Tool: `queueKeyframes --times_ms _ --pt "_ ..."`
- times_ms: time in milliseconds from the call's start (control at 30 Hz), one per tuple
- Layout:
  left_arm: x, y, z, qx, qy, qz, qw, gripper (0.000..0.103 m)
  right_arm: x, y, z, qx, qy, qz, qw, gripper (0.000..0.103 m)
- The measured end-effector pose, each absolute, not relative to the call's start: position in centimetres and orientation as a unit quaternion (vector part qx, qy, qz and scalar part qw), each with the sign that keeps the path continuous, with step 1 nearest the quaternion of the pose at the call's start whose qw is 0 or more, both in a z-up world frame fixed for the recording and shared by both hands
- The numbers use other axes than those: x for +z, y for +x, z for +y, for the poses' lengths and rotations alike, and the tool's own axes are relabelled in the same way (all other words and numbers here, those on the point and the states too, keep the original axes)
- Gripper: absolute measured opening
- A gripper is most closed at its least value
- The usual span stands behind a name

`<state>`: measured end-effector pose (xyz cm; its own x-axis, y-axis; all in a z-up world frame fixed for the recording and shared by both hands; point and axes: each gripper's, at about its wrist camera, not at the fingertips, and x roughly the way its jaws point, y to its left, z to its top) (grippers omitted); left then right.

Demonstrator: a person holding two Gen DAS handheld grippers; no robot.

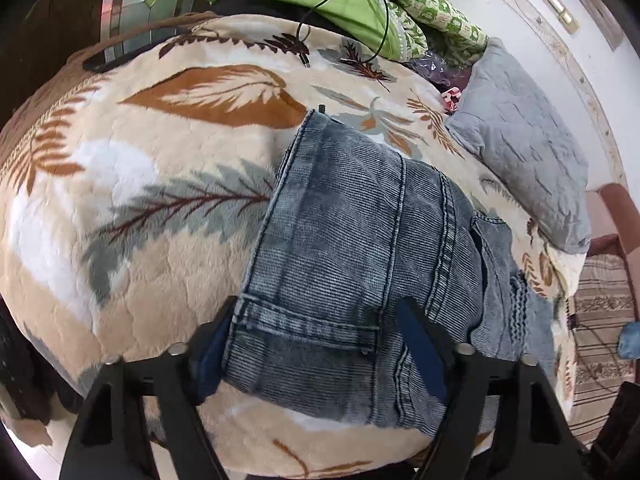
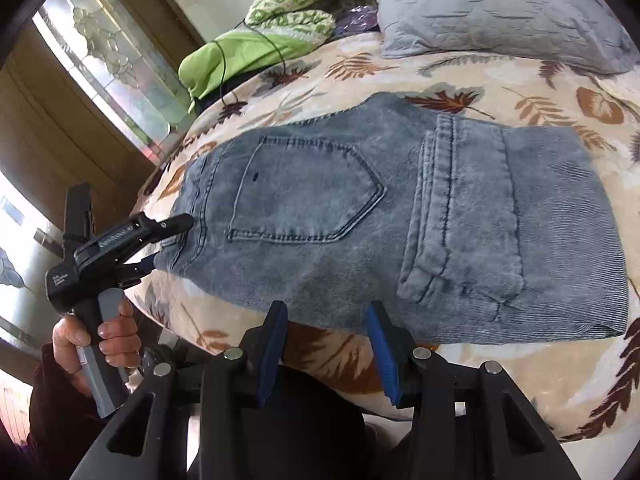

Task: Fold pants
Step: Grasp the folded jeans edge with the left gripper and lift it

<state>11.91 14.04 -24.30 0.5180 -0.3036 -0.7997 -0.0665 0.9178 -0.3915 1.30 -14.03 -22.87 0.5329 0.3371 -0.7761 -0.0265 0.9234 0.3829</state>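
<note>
Folded blue denim pants (image 2: 400, 224) lie on a leaf-patterned blanket (image 2: 540, 380) on a bed, back pocket up. They also show in the left wrist view (image 1: 352, 248). My left gripper (image 1: 316, 344) is open, its jaws straddling the waistband corner of the pants; it shows in the right wrist view (image 2: 168, 240) at the pants' left end, held by a hand. My right gripper (image 2: 326, 344) is open and empty, just off the near edge of the pants.
A grey quilted pillow (image 2: 500, 8) lies at the far side. A green cloth (image 2: 240, 56) and a green-patterned cloth (image 2: 304, 0) with a black cable lie at the back. A window (image 2: 104, 60) is on the left.
</note>
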Motion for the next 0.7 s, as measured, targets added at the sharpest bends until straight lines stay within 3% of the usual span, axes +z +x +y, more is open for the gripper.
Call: queueKeyframes --times_ms 67,167,300,367,500,633,700 --pt "-24.3 12.2 13.9 -0.073 -0.191 0.484 0.851 0.053 -22.8 1.3 -14.5 0.102 0.17 0.469 0.861 0.045" --pt "-24.2 12.4 13.5 -0.09 -0.201 0.484 0.847 0.04 -22.9 1.3 -15.2 0.097 0.176 0.466 0.862 0.045" --pt "-24.0 12.5 12.4 -0.083 -0.17 0.479 0.857 0.038 -22.9 1.4 -16.2 0.094 0.189 0.46 0.862 0.045" --pt "-24.5 12.7 12.5 -0.076 -0.169 0.485 0.855 0.049 -22.9 1.2 -16.7 0.092 0.193 0.457 0.863 0.045" --pt "-24.7 13.1 12.4 -0.08 -0.169 0.485 0.854 0.05 -22.9 1.0 -18.2 0.087 0.21 0.45 0.863 0.045" --pt "-23.9 12.9 11.3 -0.076 -0.148 0.477 0.863 0.028 -22.8 0.7 -20.1 0.077 0.23 0.44 0.864 0.045" --pt "-22.9 12.6 10.0 -0.067 -0.115 0.464 0.876 0.025 -22.7 0.3 -21.1 0.071 0.238 0.433 0.866 0.045"
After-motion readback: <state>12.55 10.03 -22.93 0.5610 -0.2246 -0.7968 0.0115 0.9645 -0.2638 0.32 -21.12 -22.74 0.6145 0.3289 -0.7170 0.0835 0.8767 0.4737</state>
